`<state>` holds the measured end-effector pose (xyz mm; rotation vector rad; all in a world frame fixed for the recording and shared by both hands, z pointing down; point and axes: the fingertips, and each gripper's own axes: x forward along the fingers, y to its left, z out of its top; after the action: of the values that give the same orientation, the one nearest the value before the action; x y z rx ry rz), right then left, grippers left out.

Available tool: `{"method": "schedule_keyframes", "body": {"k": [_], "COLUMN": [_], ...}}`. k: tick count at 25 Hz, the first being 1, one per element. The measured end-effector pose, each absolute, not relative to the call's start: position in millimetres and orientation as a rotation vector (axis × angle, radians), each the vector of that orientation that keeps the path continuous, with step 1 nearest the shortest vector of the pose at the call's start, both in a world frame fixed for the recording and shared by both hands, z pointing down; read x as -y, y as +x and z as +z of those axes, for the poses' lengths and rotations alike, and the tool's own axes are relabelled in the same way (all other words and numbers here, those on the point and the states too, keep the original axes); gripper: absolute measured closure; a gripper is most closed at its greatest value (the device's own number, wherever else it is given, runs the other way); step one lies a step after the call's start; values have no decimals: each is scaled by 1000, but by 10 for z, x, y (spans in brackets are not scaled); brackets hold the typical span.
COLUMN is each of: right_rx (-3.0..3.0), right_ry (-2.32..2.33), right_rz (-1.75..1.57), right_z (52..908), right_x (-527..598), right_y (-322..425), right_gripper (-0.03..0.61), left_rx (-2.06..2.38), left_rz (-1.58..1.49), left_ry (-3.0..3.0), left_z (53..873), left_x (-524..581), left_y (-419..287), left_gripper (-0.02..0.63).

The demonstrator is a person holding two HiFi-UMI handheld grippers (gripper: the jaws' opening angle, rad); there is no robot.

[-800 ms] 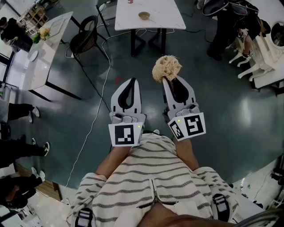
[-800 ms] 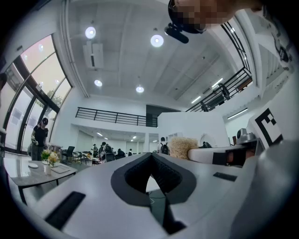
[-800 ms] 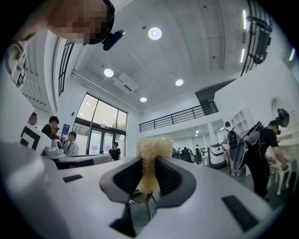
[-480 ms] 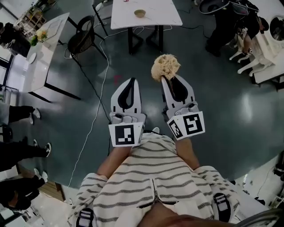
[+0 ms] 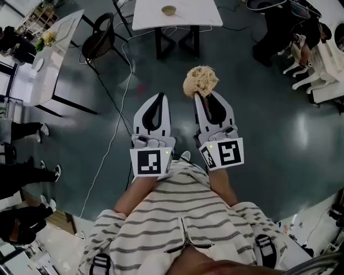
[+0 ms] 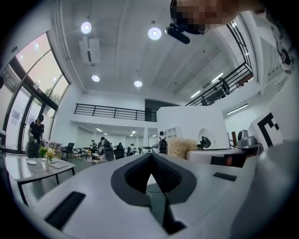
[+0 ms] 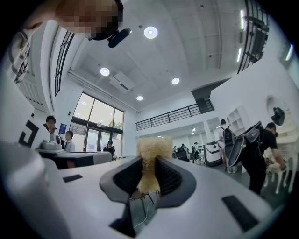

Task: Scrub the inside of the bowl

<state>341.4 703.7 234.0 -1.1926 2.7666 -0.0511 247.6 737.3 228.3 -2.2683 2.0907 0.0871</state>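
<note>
Bowl (image 5: 169, 9) sitting way off on the far white table (image 5: 199, 16), right gripper (image 5: 202, 98) clamped on a tan loofah scrubber (image 5: 200, 80), left gripper (image 5: 158, 96) closed on nothing, both over the floor (image 5: 269, 139)

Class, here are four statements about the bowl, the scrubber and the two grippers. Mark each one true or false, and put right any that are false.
1. The bowl sits on the white table. True.
2. The right gripper is shut on a tan scrubber. True.
3. The left gripper holds the bowl. False: its jaws are closed on nothing.
4. The scrubber touches the bowl. False: it is held above the dark floor, well apart from the table.
</note>
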Motion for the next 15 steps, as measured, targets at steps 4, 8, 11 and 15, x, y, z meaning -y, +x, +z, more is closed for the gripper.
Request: {"method": "schedule_keyframes", "body": {"k": [4,8,11,15], "right_rx": [-2796,-2820,-2828,-2823], "right_ry": [-1186,-1192,-1191,-1213], "right_rz": [-96,-97,-91,-110], "right_z": [2546,2674,2756,2783], "right_x": [-6817,-6421,-6038,-5448], "right_y": [3347,3147,2911,2493], "right_gripper": [486,486,486,486], "left_rx": [-2115,-2140,-2137,-2125], "left_rz": [54,59,73,58], "left_ry": [-2273,-2291,-2285,-2287], "left_z": [2477,2642,2741,2780], "left_x": [-7154,-6767,-6388,-5771], "left_y": [2434,2251,2020,1568], "left_gripper": [611,609,609,610]}}
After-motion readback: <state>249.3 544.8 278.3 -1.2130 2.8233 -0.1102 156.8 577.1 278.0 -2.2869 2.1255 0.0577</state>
